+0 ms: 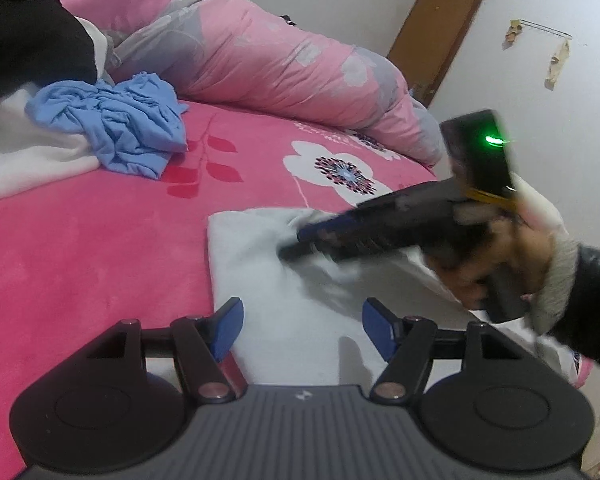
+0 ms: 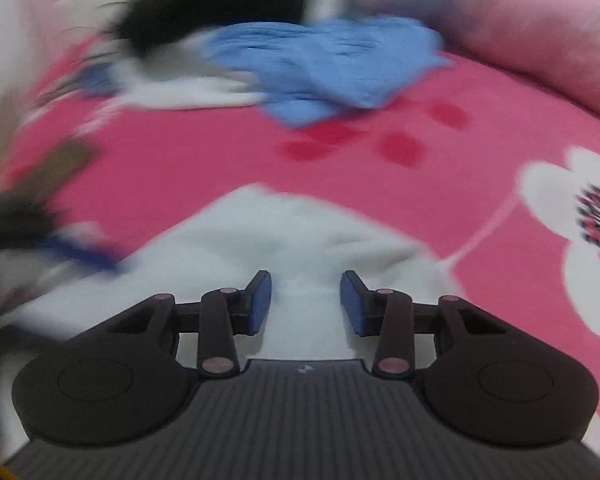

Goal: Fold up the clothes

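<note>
A white garment [image 1: 260, 256] lies folded flat on the pink bedspread [image 1: 80, 248]. My left gripper [image 1: 304, 330] hovers open over its near part, with nothing between the blue pads. A hand holds my right gripper [image 1: 296, 242] from the right, its tips down on the cloth, which wrinkles around them. In the right wrist view the right gripper [image 2: 305, 304] stands partly open over the white garment [image 2: 300, 236]. Cloth shows in the gap, and the pads' blue faces look bare. The view is blurred. The left gripper's fingers [image 2: 80, 256] are a blur at its left edge.
A crumpled blue garment [image 1: 112, 128] lies further back on the bed, beside white fabric [image 1: 28, 152] and a black garment [image 1: 24, 40]. A rolled pink floral duvet [image 1: 260, 56] runs along the far side. A wall and a brown door [image 1: 436, 36] stand beyond.
</note>
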A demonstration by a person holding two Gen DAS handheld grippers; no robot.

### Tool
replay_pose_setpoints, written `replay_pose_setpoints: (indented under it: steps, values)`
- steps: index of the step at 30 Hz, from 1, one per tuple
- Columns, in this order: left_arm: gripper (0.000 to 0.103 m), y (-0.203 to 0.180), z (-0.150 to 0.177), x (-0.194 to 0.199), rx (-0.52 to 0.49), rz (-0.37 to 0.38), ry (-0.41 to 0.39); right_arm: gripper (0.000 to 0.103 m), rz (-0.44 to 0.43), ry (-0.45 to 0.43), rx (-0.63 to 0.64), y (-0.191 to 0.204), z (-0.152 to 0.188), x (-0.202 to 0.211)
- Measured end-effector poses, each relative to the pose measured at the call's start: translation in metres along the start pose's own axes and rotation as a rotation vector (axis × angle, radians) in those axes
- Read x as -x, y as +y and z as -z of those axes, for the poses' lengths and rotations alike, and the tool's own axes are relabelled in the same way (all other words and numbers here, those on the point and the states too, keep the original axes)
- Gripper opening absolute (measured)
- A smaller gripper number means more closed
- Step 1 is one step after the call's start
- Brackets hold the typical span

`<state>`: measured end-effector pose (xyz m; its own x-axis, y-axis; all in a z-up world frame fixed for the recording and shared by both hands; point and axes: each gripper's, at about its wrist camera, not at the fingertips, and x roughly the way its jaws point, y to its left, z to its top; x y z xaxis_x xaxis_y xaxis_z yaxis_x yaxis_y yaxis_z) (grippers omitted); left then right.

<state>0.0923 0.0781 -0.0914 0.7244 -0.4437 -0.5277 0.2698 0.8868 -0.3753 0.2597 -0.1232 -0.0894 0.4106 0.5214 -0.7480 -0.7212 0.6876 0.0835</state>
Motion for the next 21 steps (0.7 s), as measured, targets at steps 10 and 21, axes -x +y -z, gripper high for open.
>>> replay_pose_setpoints:
  steps: [10, 21]
  values:
    - [0.07, 0.008, -0.025, -0.006, 0.076, -0.102, -0.005, 0.045, 0.357, -0.447, -0.388, -0.086, 0.081, 0.21]
    - [0.065, 0.02, -0.035, -0.036, 0.1, -0.209, 0.079, 0.051, 0.268, -0.323, -0.858, -0.171, 0.227, 0.221]
